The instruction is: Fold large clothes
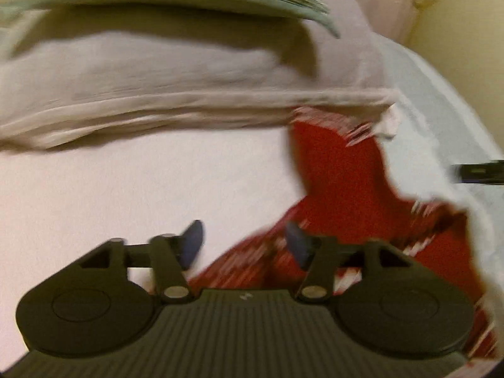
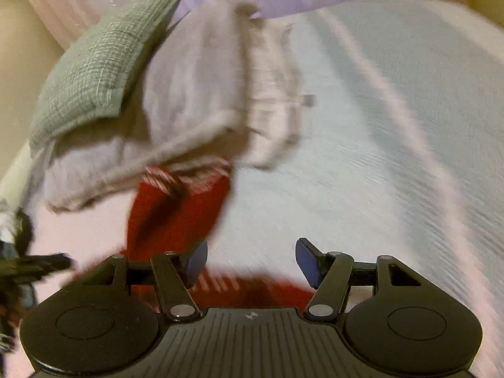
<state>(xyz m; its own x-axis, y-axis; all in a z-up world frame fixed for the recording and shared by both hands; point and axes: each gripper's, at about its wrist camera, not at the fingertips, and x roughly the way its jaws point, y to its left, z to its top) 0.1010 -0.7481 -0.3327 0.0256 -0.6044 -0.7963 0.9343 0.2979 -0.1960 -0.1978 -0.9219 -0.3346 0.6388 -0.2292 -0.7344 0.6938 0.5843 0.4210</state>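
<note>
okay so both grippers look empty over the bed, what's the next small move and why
Probably lower the left gripper onto the near edge of the red garment with white stripes and pinch it. Both it and the right gripper are open, holding nothing, and the garment lies crumpled on the pale bedsheet.

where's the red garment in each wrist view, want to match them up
Left wrist: red garment fills the lower right, running from the beige pillow's edge down behind the gripper.
Right wrist: it lies lower left of centre, below the pillow.
Shared landmark: the beige pillow under the green cushion.
</note>
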